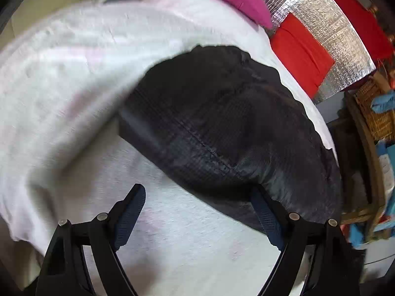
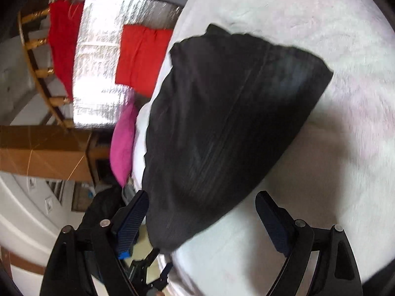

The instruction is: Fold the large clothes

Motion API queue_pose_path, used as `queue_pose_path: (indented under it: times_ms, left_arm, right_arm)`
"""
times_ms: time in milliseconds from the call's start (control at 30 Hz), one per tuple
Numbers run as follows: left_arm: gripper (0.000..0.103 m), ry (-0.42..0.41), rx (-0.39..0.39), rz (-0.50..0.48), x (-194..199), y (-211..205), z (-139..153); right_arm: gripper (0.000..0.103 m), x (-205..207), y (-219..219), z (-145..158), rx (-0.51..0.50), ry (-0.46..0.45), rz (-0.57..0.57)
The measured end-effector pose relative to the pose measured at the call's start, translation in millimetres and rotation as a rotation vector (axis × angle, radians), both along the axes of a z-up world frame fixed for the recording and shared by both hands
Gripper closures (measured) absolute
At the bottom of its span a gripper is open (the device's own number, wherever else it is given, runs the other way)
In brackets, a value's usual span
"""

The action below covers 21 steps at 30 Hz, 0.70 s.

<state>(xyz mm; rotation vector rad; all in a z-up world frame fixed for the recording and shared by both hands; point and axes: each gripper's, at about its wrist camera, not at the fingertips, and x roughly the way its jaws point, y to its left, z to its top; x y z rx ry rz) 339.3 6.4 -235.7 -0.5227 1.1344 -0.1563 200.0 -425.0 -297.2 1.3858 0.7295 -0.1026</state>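
Dark garment (image 1: 222, 123) lies folded on the white bed (image 1: 61, 74); left hand-held gripper (image 1: 197, 197) and right hand-held gripper (image 2: 202, 204) hover spread, grasping nothing. Pinch matching edges together, lifting evenly to avoid bunching.

Left tool (image 1: 197, 194) and right tool (image 2: 201, 202) both angled downward, jaws spread wide, gripping nothing.
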Motion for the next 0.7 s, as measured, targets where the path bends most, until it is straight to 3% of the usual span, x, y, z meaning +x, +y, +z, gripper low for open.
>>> queue_pose_path:
  times_ms: [133,400,467,500,567,633,700]
  left_arm:
    - [0.016,0.017,-0.115,0.038,14.1,-1.4,-8.7]
    - [0.018,-0.013,-0.169,0.139,34.0,-3.4,-16.3]
    - [0.042,-0.037,-0.155,0.151,33.8,-2.8,-13.7]
    - [0.046,-0.044,-0.150,0.147,32.7,-1.7,-12.7]
    - [0.063,-0.074,-0.121,0.129,31.2,-3.6,-7.4]
    - [0.074,-0.129,-0.066,0.098,22.9,-7.7,3.6]
    - [0.079,-0.176,-0.010,0.077,12.6,-12.0,13.5]
  right_arm:
    - [0.013,12.7,-6.8,-0.8,-0.020,-0.004,-0.031]
    - [0.013,15.2,-27.2,-9.2,0.016,-0.045,-0.144]
    - [0.019,14.5,-28.4,-7.2,-0.016,-0.038,-0.151]
    - [0.025,13.8,-29.0,-6.5,-0.048,-0.018,-0.152]
    - [0.045,12.0,-31.3,-6.5,-0.062,-0.007,-0.152]
    - [0.056,15.1,-29.1,4.5,-0.137,-0.001,-0.124]
    - [0.064,19.1,-20.4,25.3,-0.293,0.007,-0.079]
